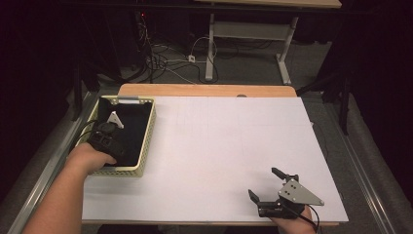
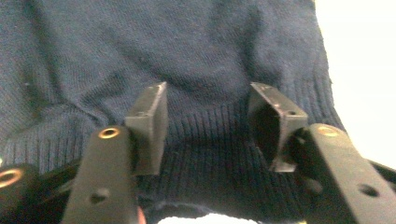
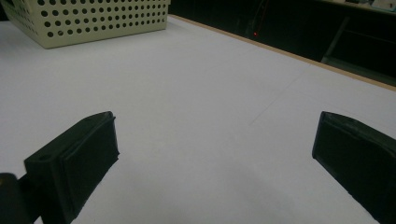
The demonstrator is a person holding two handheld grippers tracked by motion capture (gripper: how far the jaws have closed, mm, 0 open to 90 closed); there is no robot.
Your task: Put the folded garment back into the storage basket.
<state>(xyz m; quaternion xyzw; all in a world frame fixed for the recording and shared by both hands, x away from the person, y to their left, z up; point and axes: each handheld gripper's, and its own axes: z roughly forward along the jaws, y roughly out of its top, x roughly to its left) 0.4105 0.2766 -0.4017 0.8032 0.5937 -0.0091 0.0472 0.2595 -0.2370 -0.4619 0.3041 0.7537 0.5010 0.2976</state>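
The left claw [image 2: 208, 128] hangs half-open over the dark knitted sweater [image 2: 154, 56] lying inside the perforated basket [image 1: 147, 146], its pads clear of the cloth; lifting away, a pad edge could snag the ribbed hem and drag the sweater back out. The right claw [image 1: 265, 184] rests wide and empty on the desk [image 1: 219, 146], well apart.

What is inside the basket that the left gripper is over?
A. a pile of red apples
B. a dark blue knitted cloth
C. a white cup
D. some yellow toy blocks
B: the left gripper looks straight down on a dark blue knitted cloth with a ribbed edge, and in the high view the pale basket holds something dark under that gripper.
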